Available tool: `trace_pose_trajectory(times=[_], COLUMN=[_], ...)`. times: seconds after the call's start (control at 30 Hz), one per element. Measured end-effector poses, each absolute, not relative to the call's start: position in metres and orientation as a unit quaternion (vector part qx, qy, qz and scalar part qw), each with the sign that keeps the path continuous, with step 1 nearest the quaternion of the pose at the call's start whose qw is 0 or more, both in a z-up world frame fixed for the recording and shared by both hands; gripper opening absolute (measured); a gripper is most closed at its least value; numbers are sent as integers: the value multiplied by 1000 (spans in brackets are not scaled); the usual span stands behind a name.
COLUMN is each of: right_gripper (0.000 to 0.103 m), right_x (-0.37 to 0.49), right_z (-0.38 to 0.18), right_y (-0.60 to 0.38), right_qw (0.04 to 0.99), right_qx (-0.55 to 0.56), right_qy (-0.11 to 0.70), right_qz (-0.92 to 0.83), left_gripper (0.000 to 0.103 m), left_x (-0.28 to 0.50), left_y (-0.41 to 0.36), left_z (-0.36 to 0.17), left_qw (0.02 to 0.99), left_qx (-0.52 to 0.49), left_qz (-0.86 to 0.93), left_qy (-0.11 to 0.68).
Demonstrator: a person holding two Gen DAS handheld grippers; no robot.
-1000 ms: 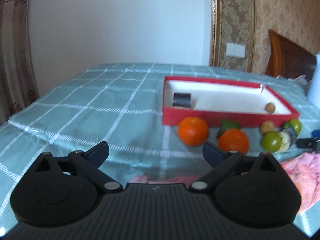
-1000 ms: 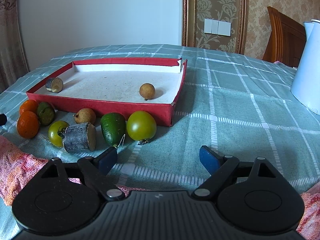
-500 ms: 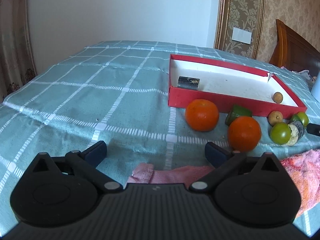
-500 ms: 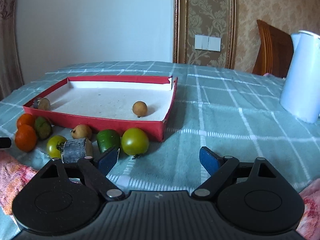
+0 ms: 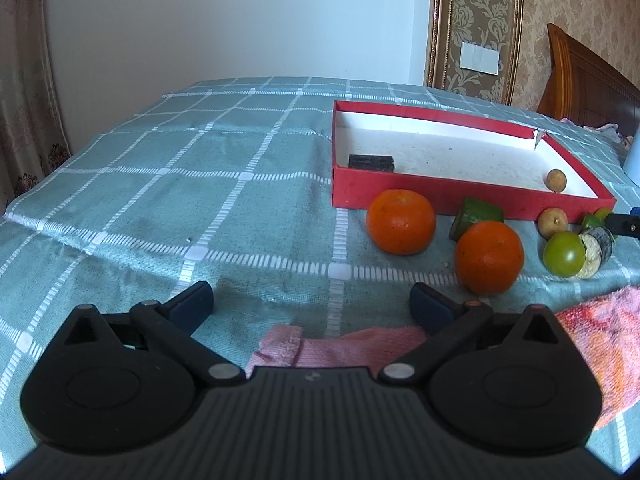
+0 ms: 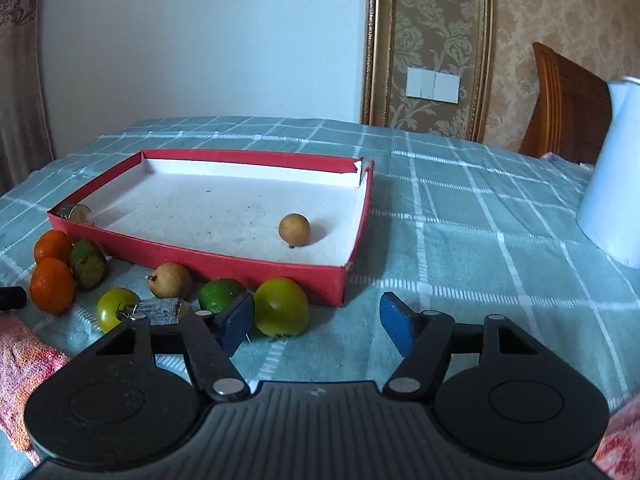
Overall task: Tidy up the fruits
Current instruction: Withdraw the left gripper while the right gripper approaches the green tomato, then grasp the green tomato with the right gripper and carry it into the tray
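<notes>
A red box (image 5: 440,200) (image 6: 248,262) with a white floor lies on the checked cloth. It holds a small brown fruit (image 6: 294,230) (image 5: 556,180) and a dark cut piece (image 5: 371,162). In front of the box lie two oranges (image 5: 401,222) (image 5: 489,258), green tomatoes (image 5: 564,254) (image 6: 281,312), a lime (image 6: 220,294), a brown fruit (image 6: 170,280) and a grey cut piece (image 6: 160,310). My left gripper (image 5: 312,304) is open and empty, near the oranges. My right gripper (image 6: 318,320) is open and empty, its left finger beside the large green tomato.
A pink towel (image 5: 592,332) (image 6: 20,364) lies at the near edge of the table. A white kettle (image 6: 612,168) stands at the right. A wooden chair (image 6: 568,104) is behind the table. A green cut piece (image 5: 478,216) lies between the oranges.
Both grippers have moved down and closer to the fruit row. The right gripper's left finger now stands right beside the large green tomato. Both stay open.
</notes>
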State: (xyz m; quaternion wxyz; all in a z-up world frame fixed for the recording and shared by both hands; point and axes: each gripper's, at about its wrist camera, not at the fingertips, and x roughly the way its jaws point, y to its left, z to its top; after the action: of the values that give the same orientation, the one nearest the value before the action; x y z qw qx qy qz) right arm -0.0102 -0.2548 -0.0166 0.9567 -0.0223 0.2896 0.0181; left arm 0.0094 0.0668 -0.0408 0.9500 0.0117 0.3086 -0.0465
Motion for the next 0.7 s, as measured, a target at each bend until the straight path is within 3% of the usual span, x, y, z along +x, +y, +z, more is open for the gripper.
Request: trace_pose_trajectory(times=[0.03, 0.13, 0.7], right_gripper=[70, 52, 52], right_x=[-10, -10, -11], right_z=[-16, -15, -16], right_y=[-255, -257, -256], right_qw=[956, 954, 955], right_qx=[-21, -7, -20], right_qy=[291, 298, 294], right_qz=[18, 37, 44], left_gripper=[103, 103, 103], left_x=[9, 9, 9], left_y=[67, 67, 67], left_z=[-41, -41, -41], left_qw=[950, 950, 950], left_qx=[12, 11, 13], left_qz=[-47, -46, -46], left_qy=[308, 308, 309])
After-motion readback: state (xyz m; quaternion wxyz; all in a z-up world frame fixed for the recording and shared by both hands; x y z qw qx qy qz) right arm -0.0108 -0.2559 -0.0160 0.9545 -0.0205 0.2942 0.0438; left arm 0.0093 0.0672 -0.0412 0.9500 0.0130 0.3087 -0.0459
